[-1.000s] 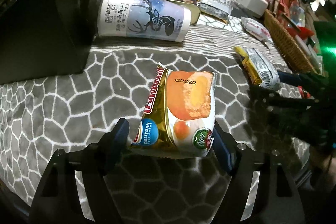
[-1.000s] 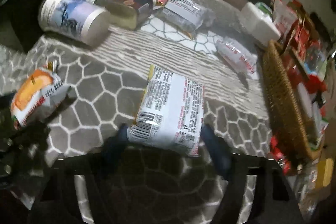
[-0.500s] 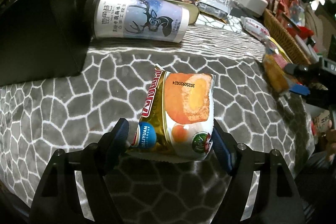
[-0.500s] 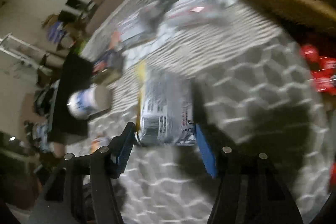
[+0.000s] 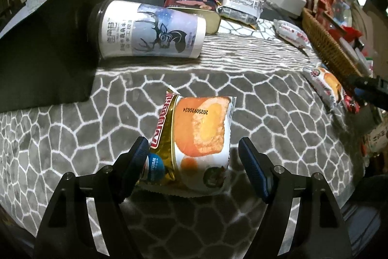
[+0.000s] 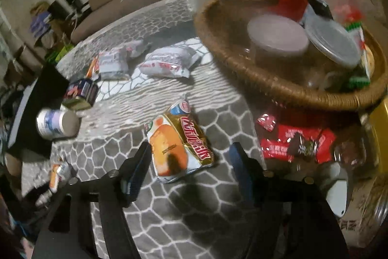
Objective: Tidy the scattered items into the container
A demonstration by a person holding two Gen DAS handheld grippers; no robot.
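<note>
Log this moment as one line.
left gripper: shut on held packet | right gripper: jaws just opening, loose packet between them on cloth | basket: not reached

**Inspector A:** Left gripper: matte black moulded frame, two angular arms with open slots, each ending in a blue ribbed pad on a black finger. Confirm?

**Inspector B:** Confirmed. One round silver screw head sits on each arm near the pad, another further out on each shoulder.

**Inspector A:** Right gripper?

**Inspector B:** Same build: black slotted frame, blue pads, small metal screw heads on the arms. No cables, markings or sleeves are visible in either wrist view.
</note>
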